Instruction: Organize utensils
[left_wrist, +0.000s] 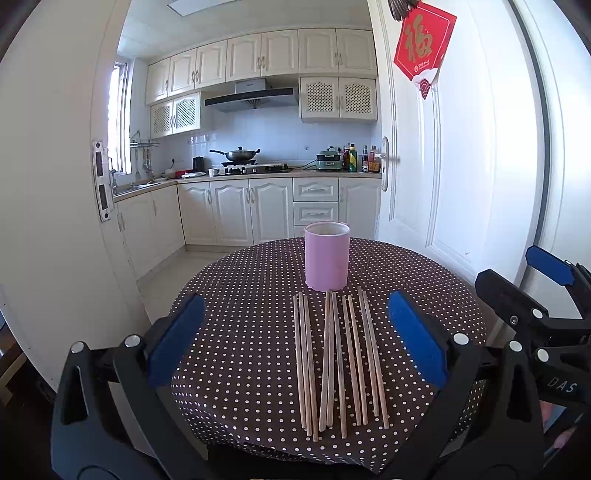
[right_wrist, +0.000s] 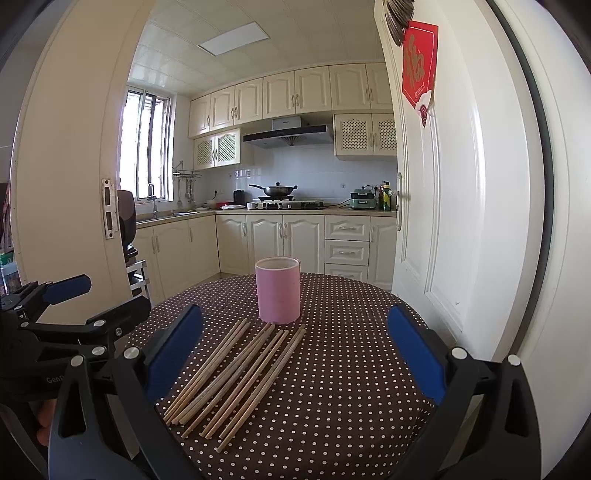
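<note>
A round table covered in a dark brown cloth with white polka dots fills the lower middle of both views, and on it lie the light wooden chopsticks, spread side by side in loose pairs with their lengths running from the near edge towards the far side. Just beyond their far tips, in the centre of the frame, stands an upright pink cylindrical holder with a pale inner rim; its inside cannot be seen. In the left wrist view the left gripper, black with blue pads, has its fingers spread wide apart and clamps nothing; the chopsticks lie on the cloth between and below the two pads, nearer the right-hand pad, and the pink holder sits above the gap. At the right edge of that view the right gripper appears from the side, beside the table rim. In the right wrist view the right gripper is likewise spread wide and empty, with the chopsticks fanned diagonally in the lower left part of the gap, close to the left-hand pad, and the holder standing just above them. The left gripper shows at the left edge there, off the table's side.
</note>
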